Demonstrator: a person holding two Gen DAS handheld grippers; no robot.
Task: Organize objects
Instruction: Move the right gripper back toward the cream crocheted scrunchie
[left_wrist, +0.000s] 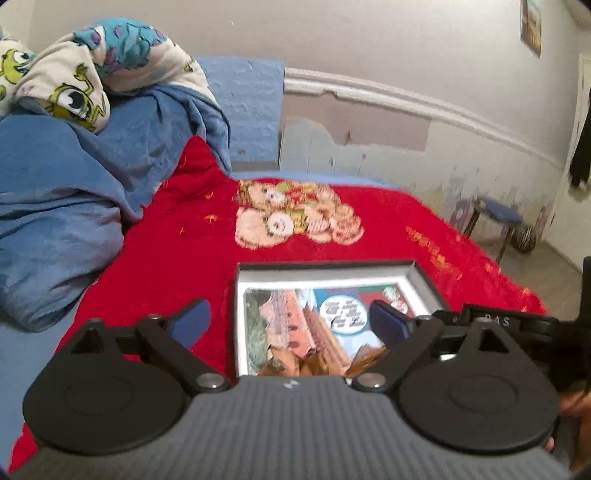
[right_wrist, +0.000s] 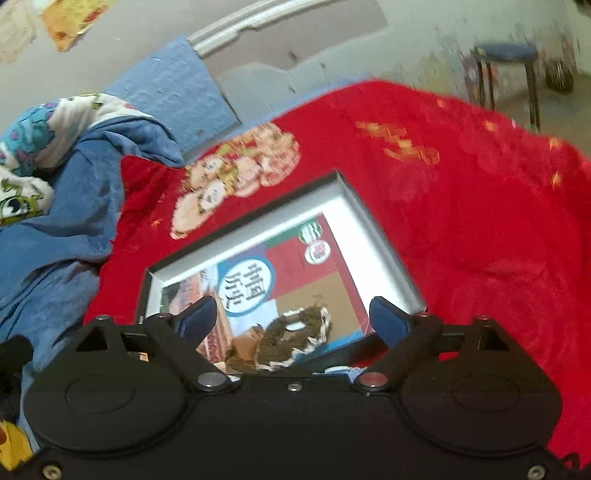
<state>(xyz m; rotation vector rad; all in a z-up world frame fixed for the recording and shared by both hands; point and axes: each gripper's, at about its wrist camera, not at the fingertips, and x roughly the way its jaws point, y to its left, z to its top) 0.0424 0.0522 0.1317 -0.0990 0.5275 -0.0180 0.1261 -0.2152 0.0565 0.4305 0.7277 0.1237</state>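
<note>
An open dark box with white inner walls (left_wrist: 325, 271) (right_wrist: 351, 206) lies on the red bear-print blanket (left_wrist: 147, 251) (right_wrist: 461, 206). Inside lies a colourful book with a round blue title badge (left_wrist: 343, 314) (right_wrist: 247, 284). A brown crocheted piece with a white edge (right_wrist: 295, 339) and crumpled brown wrappers (left_wrist: 314, 363) rest on the book's near end. My left gripper (left_wrist: 288, 325) is open and empty above the box's near side. My right gripper (right_wrist: 291, 319) is open and empty over the book. The right gripper's body shows at the right of the left wrist view (left_wrist: 495, 321).
A heap of blue bedding (left_wrist: 66, 192) (right_wrist: 55, 206) with a monster-print cover (left_wrist: 66, 85) lies to the left. A worn wall (left_wrist: 369, 129) stands behind the bed. A blue stool (left_wrist: 498, 218) (right_wrist: 506, 62) stands on the floor beyond the bed's right edge.
</note>
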